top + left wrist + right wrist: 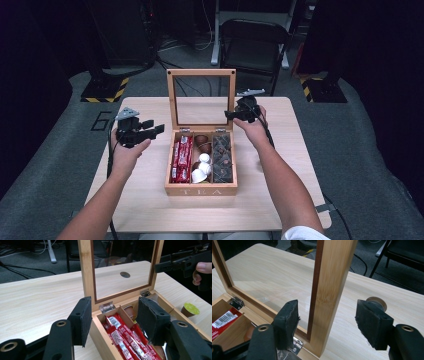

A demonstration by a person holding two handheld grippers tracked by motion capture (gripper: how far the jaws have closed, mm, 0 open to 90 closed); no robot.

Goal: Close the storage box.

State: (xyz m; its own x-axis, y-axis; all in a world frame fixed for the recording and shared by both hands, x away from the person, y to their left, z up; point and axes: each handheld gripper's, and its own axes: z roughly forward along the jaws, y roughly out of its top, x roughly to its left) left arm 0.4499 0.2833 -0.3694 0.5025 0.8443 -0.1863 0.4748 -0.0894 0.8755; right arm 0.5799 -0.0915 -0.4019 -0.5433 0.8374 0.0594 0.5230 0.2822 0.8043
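While the wooden tea box [201, 187] is sitting mid-table, its glazed lid [329, 290] is being straddled, untouched, by the open right gripper [327, 322]; the left gripper [112, 321] is hovering open, empty. Risk: an off-centre squeeze could let the upright lid slam shut.

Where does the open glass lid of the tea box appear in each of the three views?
High view: lid upright at centre, behind the compartments.
Left gripper view: lid at top centre, beyond the red packets.
Right gripper view: its frame post stands between the open jaws.
Shared landmark: the metal hinge.
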